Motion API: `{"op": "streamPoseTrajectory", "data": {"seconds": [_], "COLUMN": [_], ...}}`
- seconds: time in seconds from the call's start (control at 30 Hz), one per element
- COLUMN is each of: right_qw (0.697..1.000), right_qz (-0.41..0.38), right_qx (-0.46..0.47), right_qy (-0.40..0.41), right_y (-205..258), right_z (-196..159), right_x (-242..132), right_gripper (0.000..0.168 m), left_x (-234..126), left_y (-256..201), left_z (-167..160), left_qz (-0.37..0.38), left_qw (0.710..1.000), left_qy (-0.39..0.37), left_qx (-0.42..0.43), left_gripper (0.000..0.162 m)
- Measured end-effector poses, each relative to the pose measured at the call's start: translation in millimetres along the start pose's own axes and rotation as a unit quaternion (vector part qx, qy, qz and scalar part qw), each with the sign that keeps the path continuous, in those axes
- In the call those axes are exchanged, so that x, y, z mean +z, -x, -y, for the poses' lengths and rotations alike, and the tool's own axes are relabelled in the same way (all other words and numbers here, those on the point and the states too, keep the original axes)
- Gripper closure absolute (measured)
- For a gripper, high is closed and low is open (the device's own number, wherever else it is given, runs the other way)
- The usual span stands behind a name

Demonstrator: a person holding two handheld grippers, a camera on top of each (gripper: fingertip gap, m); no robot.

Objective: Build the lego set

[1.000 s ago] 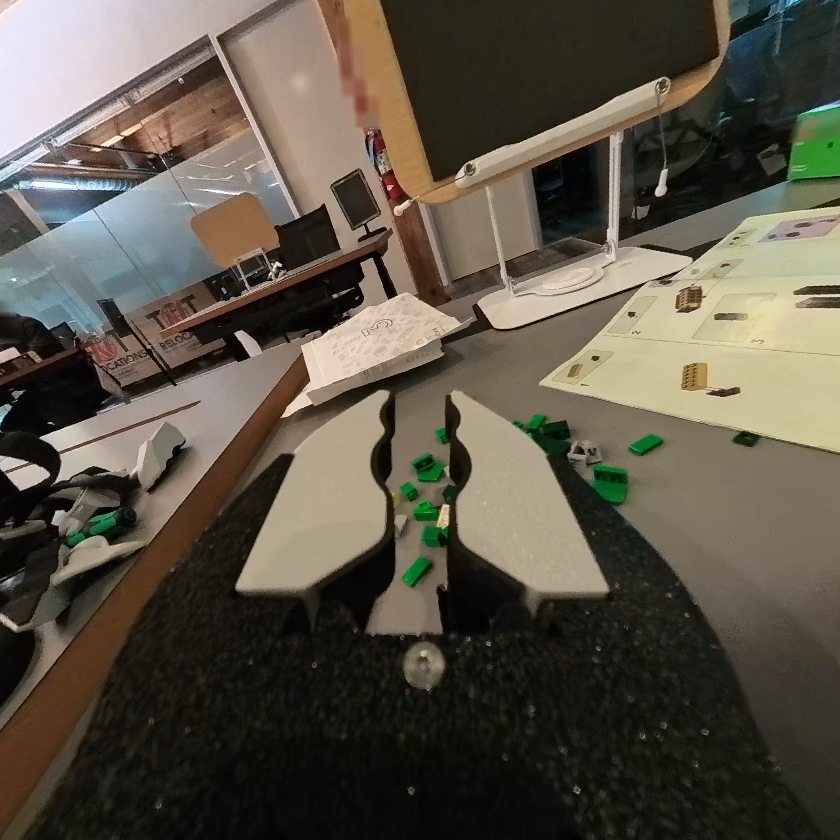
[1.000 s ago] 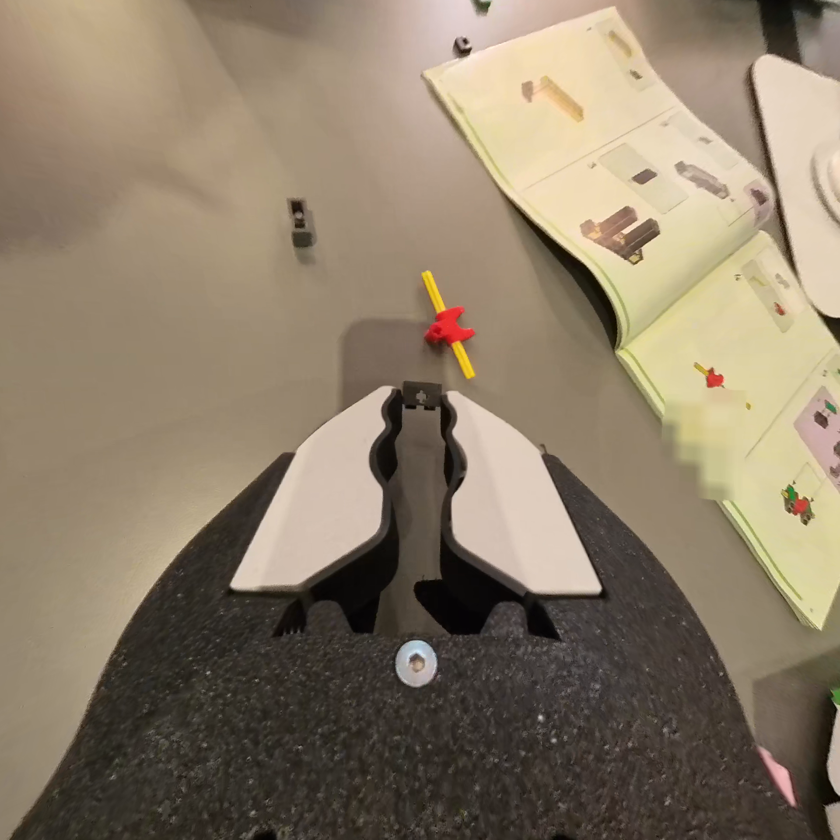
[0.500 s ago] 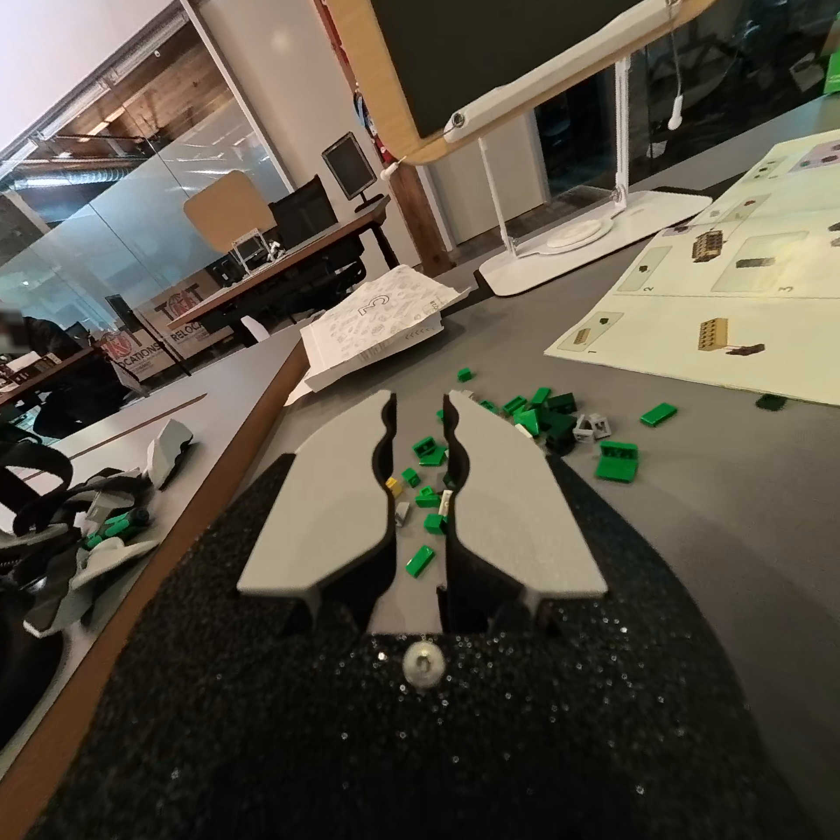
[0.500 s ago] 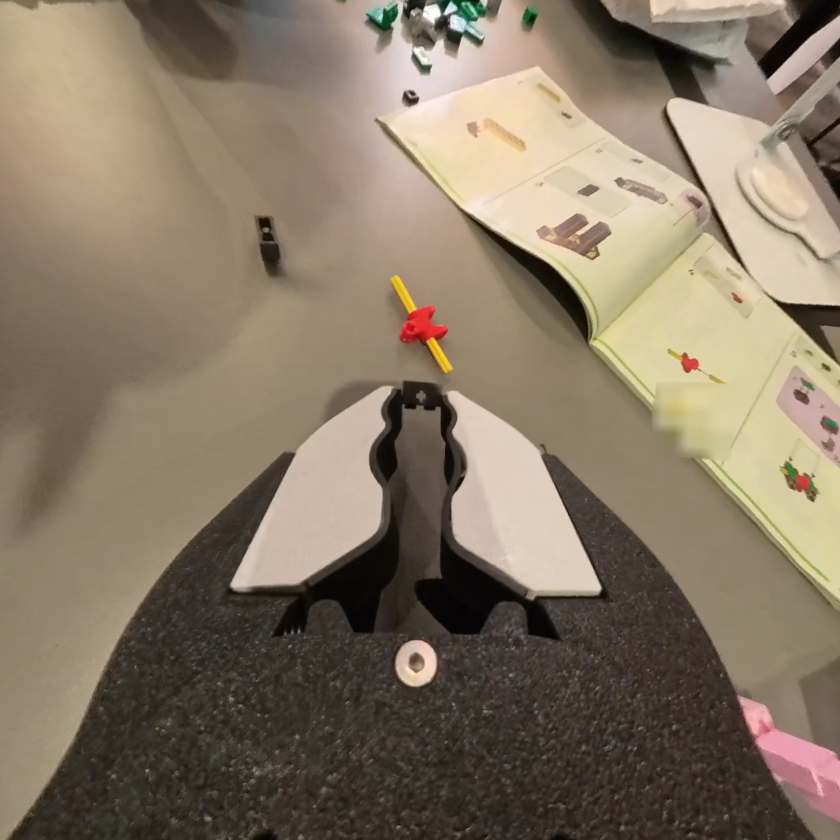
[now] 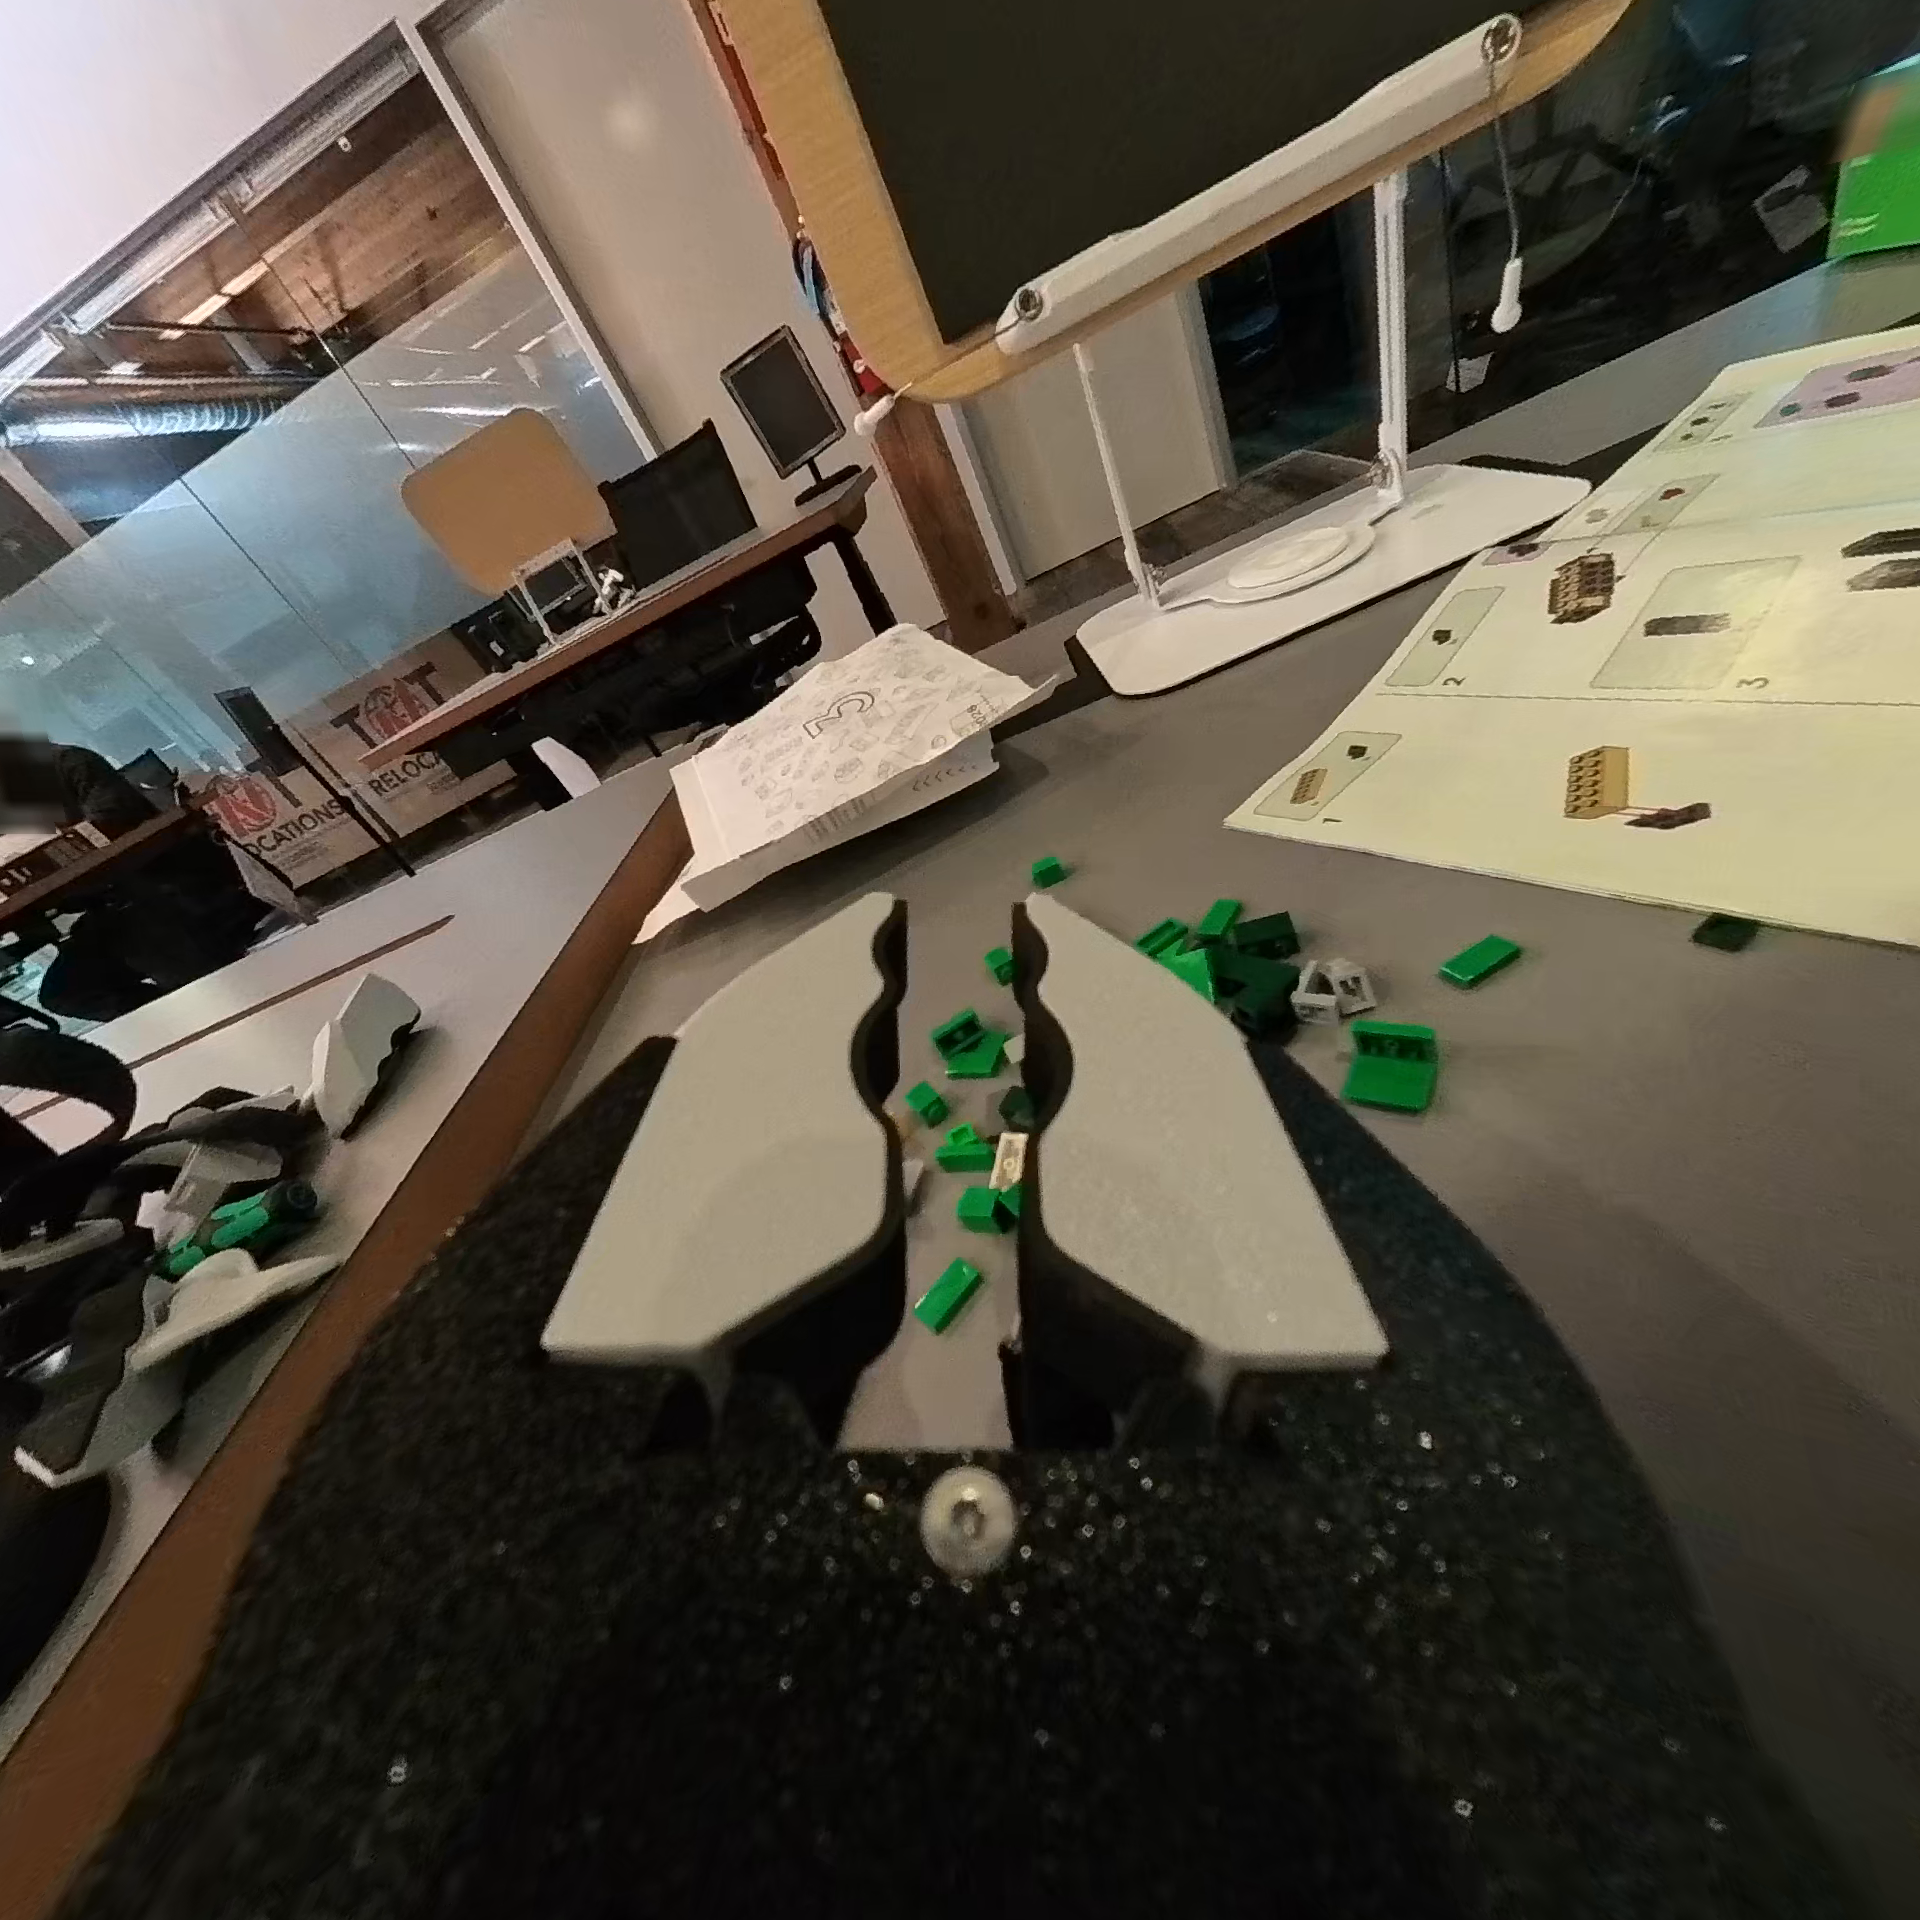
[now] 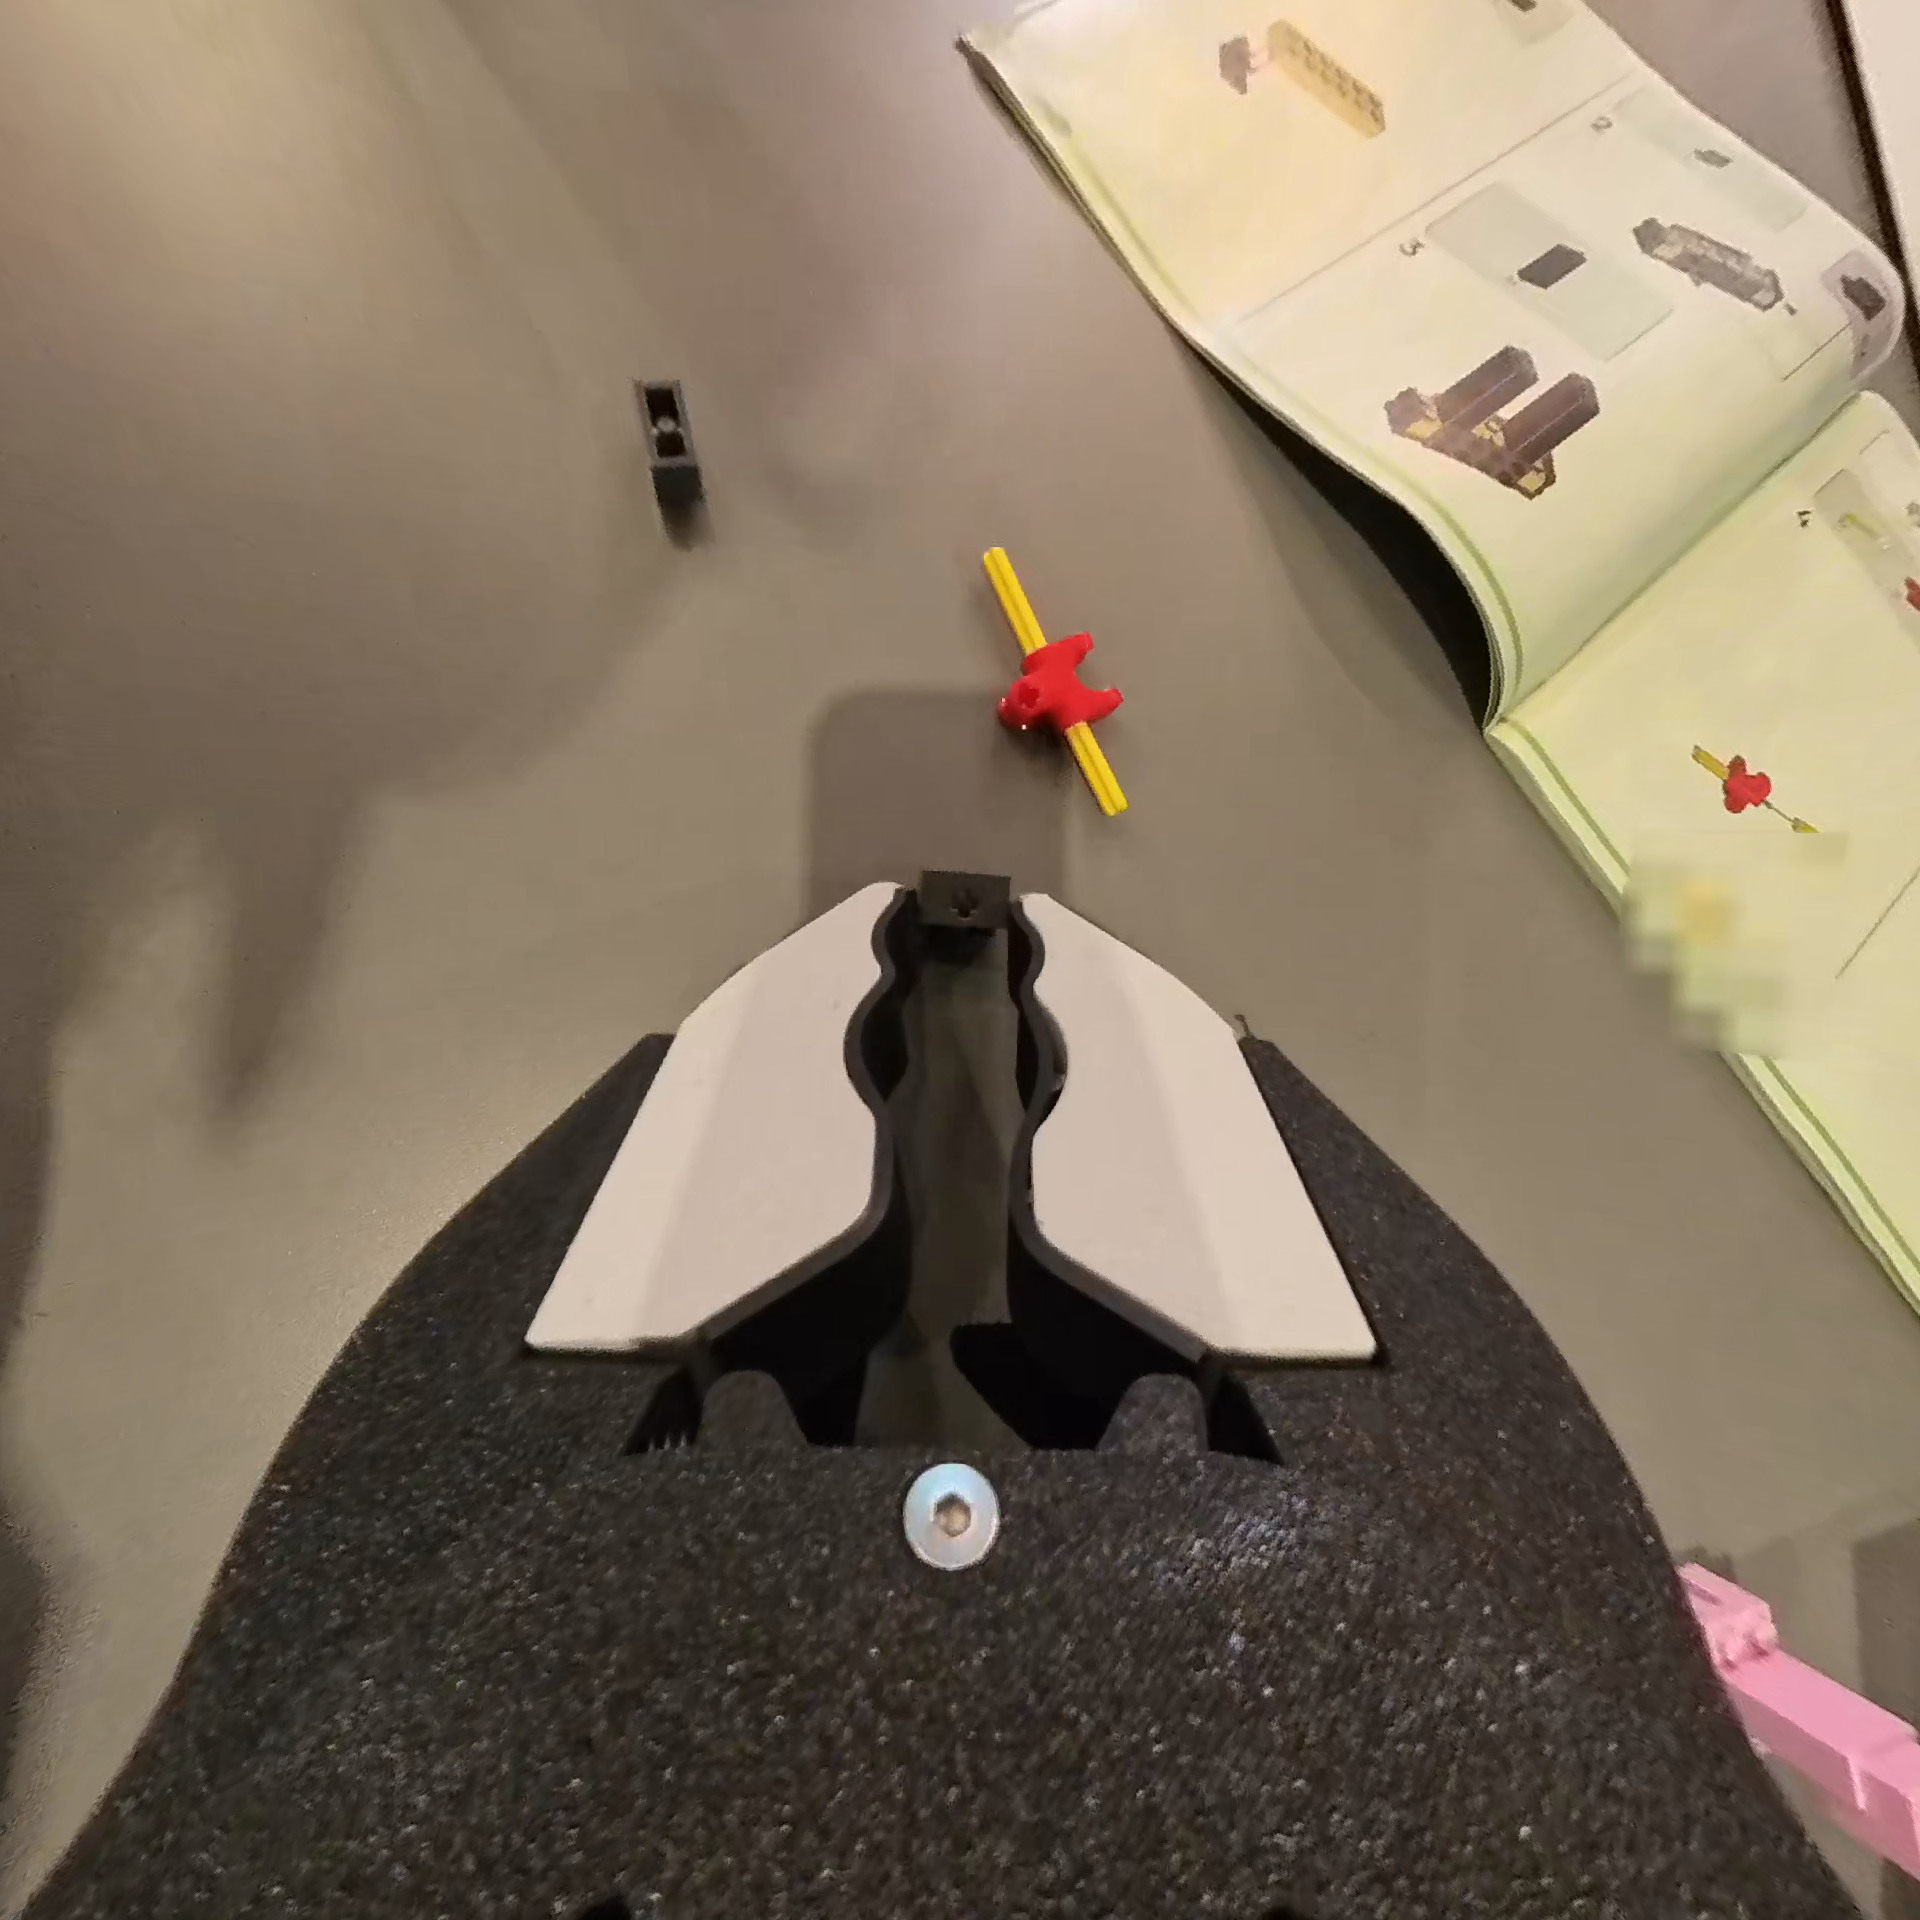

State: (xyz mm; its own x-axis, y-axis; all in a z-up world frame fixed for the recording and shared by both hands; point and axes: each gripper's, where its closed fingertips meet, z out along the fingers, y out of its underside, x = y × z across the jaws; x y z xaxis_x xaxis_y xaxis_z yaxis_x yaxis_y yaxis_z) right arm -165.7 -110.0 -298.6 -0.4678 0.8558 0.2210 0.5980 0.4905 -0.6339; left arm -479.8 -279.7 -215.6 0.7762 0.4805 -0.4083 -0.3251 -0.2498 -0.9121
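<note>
In the left wrist view my left gripper [image 5: 961, 920] is open and empty, low over a scatter of small green lego pieces [image 5: 961, 1039] on the grey table. More green pieces and a small grey piece [image 5: 1332, 987] lie to its right. In the right wrist view my right gripper [image 6: 964, 899] is shut on a small black lego piece [image 6: 964, 896] at its fingertips, above the table. A yellow axle [image 6: 1013, 597] with a red connector [image 6: 1060, 691] lies just ahead, slightly right. A dark grey brick [image 6: 670, 442] lies farther off to the left.
The open instruction booklet lies at the right in both views [image 5: 1662, 665] [image 6: 1507, 312]. A white paper bag [image 5: 842, 769] and a lamp base [image 5: 1299, 582] stand behind the green pieces. The table's brown edge [image 5: 416, 1174] runs at the left. A pink lego piece [image 6: 1808, 1704] is at the lower right. There is about 35 centimetres between the tips of the two grippers. The dark grey brick [image 6: 670, 442] lies around 9 centimetres away from my right fingertips.
The left gripper has shifted slightly over the green pieces, still open. The right gripper, still holding the black piece, has moved closer to the yellow axle and red connector.
</note>
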Motion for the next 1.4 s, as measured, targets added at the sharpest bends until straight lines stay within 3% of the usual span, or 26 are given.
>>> {"op": "streamPoseTrajectory", "data": {"seconds": [0.23, 0.4, 0.77, 0.9, 1.1, 1.27, 1.4], "right_qw": [0.999, 0.990, 0.991, 0.992, 0.988, 0.969, 0.966], "right_qz": [0.009, 0.003, 0.074, 0.077, 0.068, 0.080, 0.033], "right_qx": [0.021, 0.062, -0.021, -0.028, -0.043, 0.002, -0.037], "right_qy": [-0.032, -0.127, -0.107, -0.096, -0.132, -0.232, -0.252], "right_y": [-7.8, -21.7, 4.3, 5.3, 13.3, 51.0, 75.0], "right_z": [2.5, 50.3, 153.7, 167.0, 196.0, 223.3, 226.2], "right_x": [-22.0, -42.2, 54.1, 78.9, 89.8, 89.7, 98.8], "right_gripper": [0.143, 0.146, 0.144, 0.144, 0.147, 0.146, 0.146], "left_x": [-4.2, -17.1, -27.6, -35.9, -42.5, -43.9, -41.9], "left_y": [5.3, 23.2, 40.1, 70.2, 80.7, 77.1, 72.0], "left_z": [7.2, 17.4, 18.8, 0.0, -6.1, 0.3, 3.4], "left_qz": [0.012, 0.056, 0.080, 0.156, 0.162, 0.137, 0.118], "left_qw": [1.000, 0.996, 0.991, 0.982, 0.974, 0.973, 0.974], "left_qy": [-0.026, -0.067, -0.084, -0.043, -0.056, -0.088, -0.096], "left_qx": [-0.012, -0.036, -0.070, -0.101, -0.146, -0.165, -0.166], "left_gripper": [0.143, 0.142, 0.142, 0.144, 0.144, 0.144, 0.144]}}
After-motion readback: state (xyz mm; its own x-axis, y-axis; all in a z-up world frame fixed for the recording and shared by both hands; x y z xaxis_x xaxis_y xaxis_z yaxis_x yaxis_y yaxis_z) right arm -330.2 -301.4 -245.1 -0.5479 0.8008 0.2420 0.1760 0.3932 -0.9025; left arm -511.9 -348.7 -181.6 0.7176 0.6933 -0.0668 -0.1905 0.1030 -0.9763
